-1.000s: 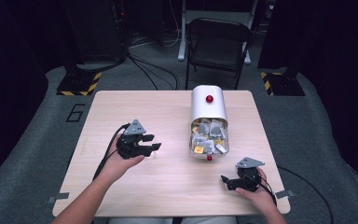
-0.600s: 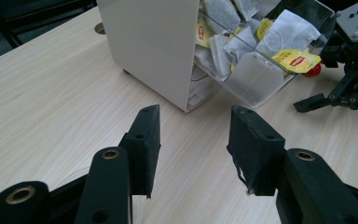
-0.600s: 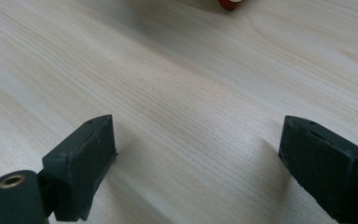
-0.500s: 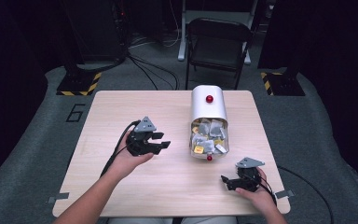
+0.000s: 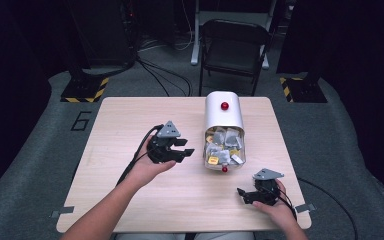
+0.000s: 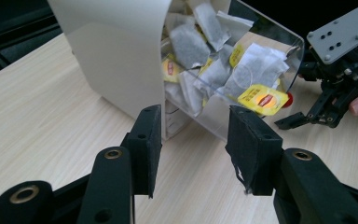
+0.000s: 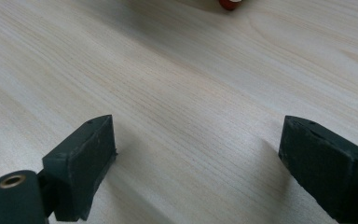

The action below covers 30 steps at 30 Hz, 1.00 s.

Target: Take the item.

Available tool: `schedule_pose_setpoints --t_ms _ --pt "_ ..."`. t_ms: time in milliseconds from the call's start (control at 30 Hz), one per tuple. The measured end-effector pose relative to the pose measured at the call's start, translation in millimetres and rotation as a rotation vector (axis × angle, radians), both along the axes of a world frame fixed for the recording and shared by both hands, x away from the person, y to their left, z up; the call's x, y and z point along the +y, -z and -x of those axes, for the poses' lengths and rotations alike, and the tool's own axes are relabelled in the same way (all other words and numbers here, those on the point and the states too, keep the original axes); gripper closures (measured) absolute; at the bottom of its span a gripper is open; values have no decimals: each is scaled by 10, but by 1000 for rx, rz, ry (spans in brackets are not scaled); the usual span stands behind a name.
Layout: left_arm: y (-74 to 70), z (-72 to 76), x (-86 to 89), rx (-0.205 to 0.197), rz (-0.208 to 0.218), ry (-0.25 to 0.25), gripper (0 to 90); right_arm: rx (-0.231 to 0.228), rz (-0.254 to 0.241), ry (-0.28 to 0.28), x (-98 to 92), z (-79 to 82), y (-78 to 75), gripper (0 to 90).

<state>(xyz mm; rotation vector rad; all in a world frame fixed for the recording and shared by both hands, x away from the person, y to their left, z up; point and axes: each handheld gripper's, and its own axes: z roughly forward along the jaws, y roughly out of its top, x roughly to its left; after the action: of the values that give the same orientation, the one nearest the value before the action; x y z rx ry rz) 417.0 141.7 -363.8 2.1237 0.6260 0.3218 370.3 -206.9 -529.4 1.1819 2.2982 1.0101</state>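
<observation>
A white canister (image 5: 223, 117) lies on its side on the wooden table (image 5: 125, 120); its clear front is packed with tea bags (image 5: 222, 147), and there is a red knob (image 5: 224, 169) at its near edge. My left gripper (image 5: 187, 148) hovers just left of the canister, open, jaws pointing at it. In the left gripper view, the left gripper (image 6: 193, 126) holds nothing; the canister's white wall (image 6: 116, 56), the tea bags (image 6: 214, 60) and a yellow tag (image 6: 263, 99) are close ahead. My right gripper (image 5: 242, 196) rests open near the front right edge. In the right gripper view, the right gripper (image 7: 196, 140) stands wide over bare wood.
Beyond the table's far edge stands a black folding chair (image 5: 235, 45), with cables on the floor around it. In the left gripper view, the right gripper (image 6: 326, 107) is past the canister. Black cables trail from both grippers toward the near table edge.
My left gripper has moved right toward the canister and risen a little. The right gripper has stayed in place.
</observation>
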Motion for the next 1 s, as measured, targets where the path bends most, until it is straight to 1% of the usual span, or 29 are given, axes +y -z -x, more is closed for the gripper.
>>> schedule_pose_setpoints --t_ms 33,100,133,167,267,300,333,400,433,467,500,533,567,600,733,900,1000 --pt "-11 1 -37 2 6 2 550 0 0 0 0 0 0 103" --pt "-31 -4 -83 0 2 12 551 0 0 0 0 0 0 103" --pt "-44 -7 -146 0 0 26 550 0 1 0 0 0 0 103" --pt "-44 -7 -146 0 0 26 551 0 1 0 0 0 0 103" --pt "-56 -13 -246 -2 -4 45 551 0 1 0 0 0 0 103" --pt "-62 -20 -312 2 2 52 557 0 1 0 0 0 0 103" --pt "-62 -20 -312 2 2 52 564 0 1 0 0 0 0 103" --pt "-64 -32 -369 3 2 62 568 0 1 0 0 0 0 103" --pt "-55 -46 -435 2 -2 70 568 0 1 0 0 0 0 102" --pt "-55 -46 -435 2 -2 70 567 0 0 0 0 0 0 102" --pt "-41 -59 -505 4 -11 84 567 0 0 0 0 0 0 103" --pt "-41 -59 -505 4 -11 84 567 0 0 0 0 0 0 103" --pt "-27 -61 -582 13 -16 97 567 0 0 0 0 0 0 103" --pt "-27 -61 -582 13 -16 97 565 0 0 0 0 0 0 103" --pt "-10 -78 -709 19 -20 114 550 0 0 0 0 0 0 103" --pt "11 -103 -855 39 -13 129 525 0 0 0 0 0 0 103" --pt "29 -112 -923 35 -27 134 505 0 0 0 0 0 0 102"
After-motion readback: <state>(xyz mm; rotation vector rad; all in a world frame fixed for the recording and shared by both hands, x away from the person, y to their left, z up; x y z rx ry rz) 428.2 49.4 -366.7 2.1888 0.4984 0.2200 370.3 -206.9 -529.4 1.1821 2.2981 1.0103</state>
